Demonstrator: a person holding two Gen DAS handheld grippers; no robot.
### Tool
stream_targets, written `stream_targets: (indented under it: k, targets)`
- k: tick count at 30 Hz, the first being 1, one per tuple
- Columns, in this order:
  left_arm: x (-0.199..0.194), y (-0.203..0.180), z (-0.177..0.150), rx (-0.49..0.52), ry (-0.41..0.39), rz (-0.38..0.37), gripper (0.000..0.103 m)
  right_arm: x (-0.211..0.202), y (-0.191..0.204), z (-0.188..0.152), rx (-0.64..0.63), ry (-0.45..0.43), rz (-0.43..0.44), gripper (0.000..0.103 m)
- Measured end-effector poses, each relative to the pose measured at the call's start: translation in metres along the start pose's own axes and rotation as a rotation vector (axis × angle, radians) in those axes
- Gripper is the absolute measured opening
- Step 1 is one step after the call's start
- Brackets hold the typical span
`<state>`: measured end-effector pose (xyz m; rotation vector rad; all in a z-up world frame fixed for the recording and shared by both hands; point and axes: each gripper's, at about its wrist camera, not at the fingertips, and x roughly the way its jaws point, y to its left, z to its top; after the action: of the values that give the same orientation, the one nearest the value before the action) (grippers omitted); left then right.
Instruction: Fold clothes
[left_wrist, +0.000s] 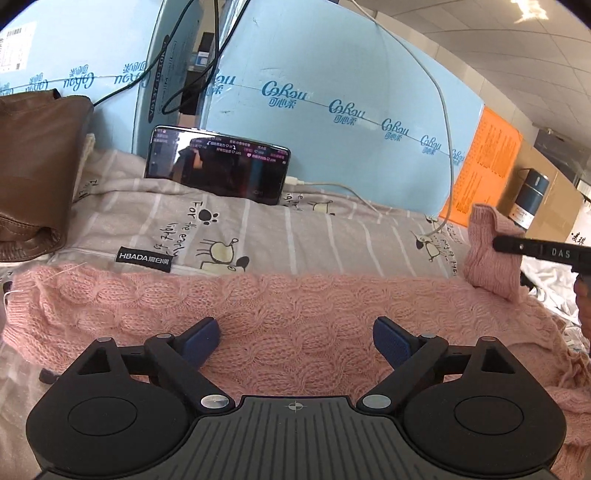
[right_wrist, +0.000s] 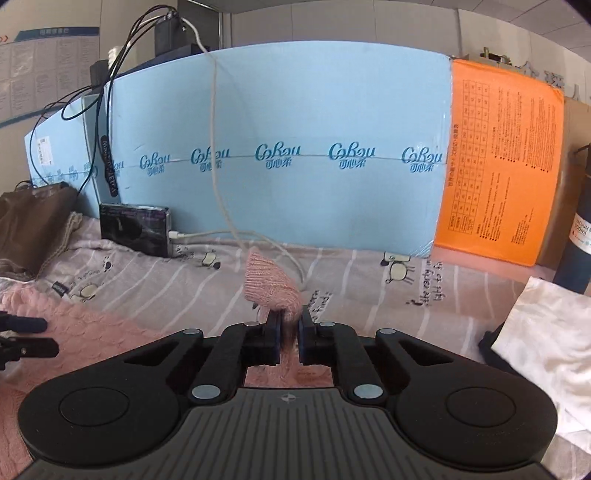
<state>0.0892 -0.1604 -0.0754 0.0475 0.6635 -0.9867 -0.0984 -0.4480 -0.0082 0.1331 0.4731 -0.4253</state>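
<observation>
A pink cable-knit sweater (left_wrist: 280, 314) lies spread across a grey striped bedsheet printed with cartoon sheep (left_wrist: 295, 236), its long body running from left to right in the left wrist view. The left tongs (left_wrist: 296, 338) hang just above the knit with their blue pads (left_wrist: 391, 341) set wide apart and nothing between them. The right tongs (right_wrist: 289, 325) are pinched tight on a raised fold of the same sweater, a cuff-like end that stands up above the sheet. Behind the bed, a black phone (left_wrist: 218, 166) leans against a pale blue printed carton (right_wrist: 295, 147) with a white cable (right_wrist: 221, 236) plugged in. A brown leather bag (left_wrist: 33, 166) sits at the far left, and white crumpled cloth (right_wrist: 546, 339) lies at the right.
</observation>
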Motion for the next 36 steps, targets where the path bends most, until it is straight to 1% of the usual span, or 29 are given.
stream_targets:
  k: [2,3,5,8,11,15,16,17,18,19,20,21,22,24,26,27,28,32,36]
  targets:
    - [0.0,0.0,0.0,0.001,0.001,-0.001,0.094,0.013,-0.01,0.014,-0.024,-0.029,-0.082,0.008]
    - [0.0,0.0,0.001,0.001,0.001,-0.002,0.094,0.022,-0.017,0.021,-0.029,-0.03,-0.108,0.008]
    - [0.001,-0.001,0.002,0.004,0.002,-0.001,0.094,0.043,-0.031,0.032,-0.019,-0.023,-0.145,0.008]
    - [0.001,-0.002,0.002,0.009,0.004,0.002,0.095,0.078,-0.049,0.041,0.006,0.008,-0.174,0.008]
    - [0.001,-0.003,0.002,0.013,0.006,0.003,0.095,0.113,-0.063,0.04,0.034,0.059,-0.205,0.008]
    - [0.001,-0.004,0.002,0.016,0.009,0.002,0.095,0.14,-0.076,0.023,0.052,0.113,-0.243,0.009]
    - [0.001,-0.004,0.002,0.018,0.01,0.003,0.096,0.138,-0.078,0.022,0.067,0.096,-0.248,0.013]
    - [0.001,-0.004,0.002,0.019,0.01,0.003,0.096,0.134,-0.081,0.022,0.083,0.077,-0.251,0.028]
    - [0.001,-0.004,0.002,0.02,0.01,0.002,0.096,0.131,-0.083,0.022,0.1,0.059,-0.254,0.038]
    - [0.002,-0.004,0.002,0.021,0.01,0.002,0.096,0.127,-0.086,0.022,0.117,0.04,-0.257,0.051]
    - [0.001,-0.004,0.002,0.02,0.01,0.001,0.096,0.124,-0.088,0.021,0.134,0.021,-0.26,0.056]
    - [0.002,-0.004,0.002,0.02,0.01,0.002,0.096,0.113,-0.088,0.025,0.146,-0.013,-0.262,0.058]
    - [0.002,-0.004,0.002,0.021,0.011,0.002,0.096,0.101,-0.087,0.029,0.157,-0.048,-0.264,0.064]
    - [0.002,-0.004,0.003,0.021,0.011,0.001,0.096,0.071,-0.079,0.038,0.136,-0.106,-0.265,0.067]
    - [0.002,-0.004,0.003,0.021,0.011,0.002,0.097,0.04,-0.067,0.04,0.103,-0.135,-0.218,0.072]
    - [0.002,-0.004,0.003,0.022,0.012,0.002,0.097,0.027,-0.06,0.036,0.098,-0.128,-0.176,0.075]
    - [0.002,-0.004,0.003,0.022,0.012,0.002,0.097,0.014,-0.054,0.031,0.094,-0.12,-0.132,0.081]
    - [0.002,-0.005,0.003,0.022,0.013,0.002,0.098,-0.039,-0.026,0.013,0.08,-0.085,0.044,0.082]
    - [0.002,-0.004,0.003,0.021,0.01,0.0,0.098,-0.079,0.0,-0.02,0.072,-0.022,0.208,0.082]
